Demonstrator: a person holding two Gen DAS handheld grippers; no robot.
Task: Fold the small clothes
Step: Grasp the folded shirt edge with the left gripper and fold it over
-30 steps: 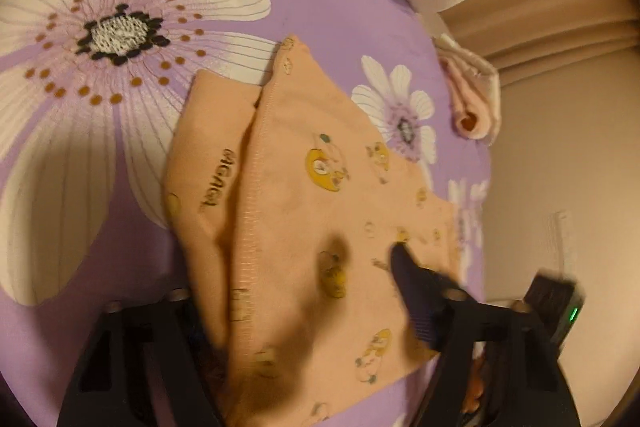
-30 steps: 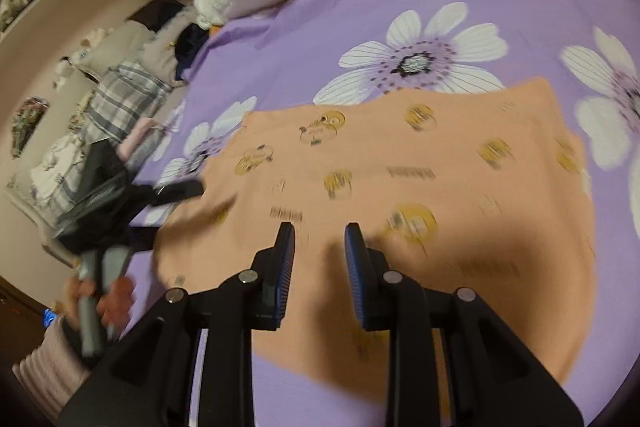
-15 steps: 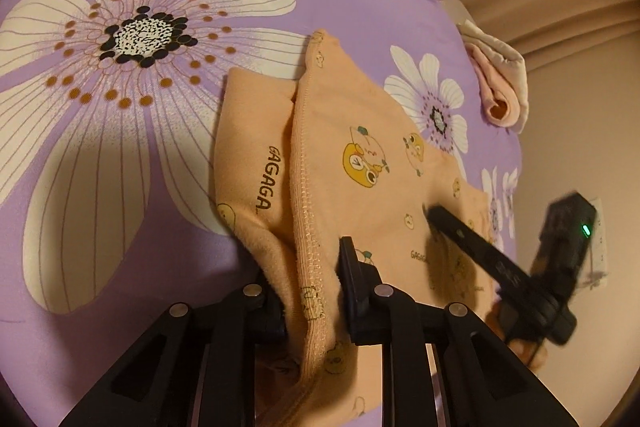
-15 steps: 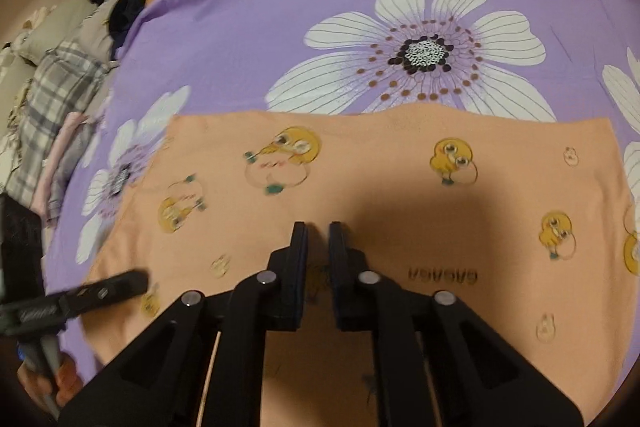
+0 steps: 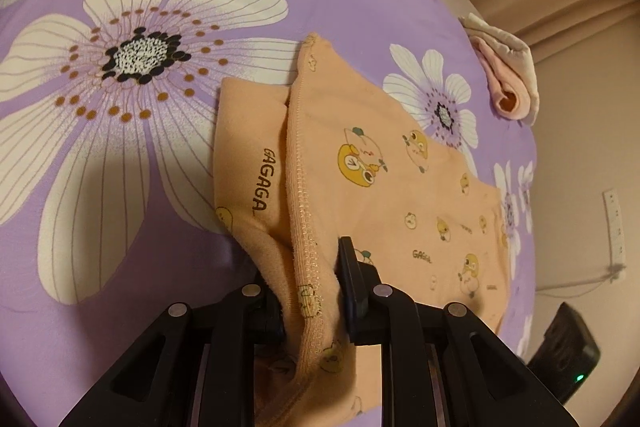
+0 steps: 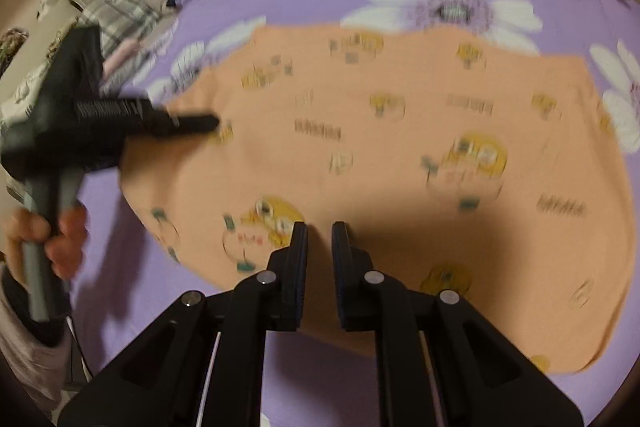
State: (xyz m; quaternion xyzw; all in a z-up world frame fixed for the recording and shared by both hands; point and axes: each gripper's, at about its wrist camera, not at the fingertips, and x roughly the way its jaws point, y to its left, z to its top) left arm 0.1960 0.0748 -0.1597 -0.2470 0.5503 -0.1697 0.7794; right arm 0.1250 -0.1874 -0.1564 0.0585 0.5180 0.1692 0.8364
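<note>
Right now the peach garment (image 5: 360, 163) lies spread on the purple flowered bedsheet (image 5: 120, 227), one stitched hem bunched up at its left end. The left gripper (image 5: 310, 279) has just closed and pinches that hem between its pads, likely to lift the edge over for a fold. The right gripper (image 6: 319, 231), jaws just narrowed to a slim gap, sits over the near edge; blur hides whether cloth is caught. A rolled pink cloth (image 5: 508, 83) lies well apart
</note>
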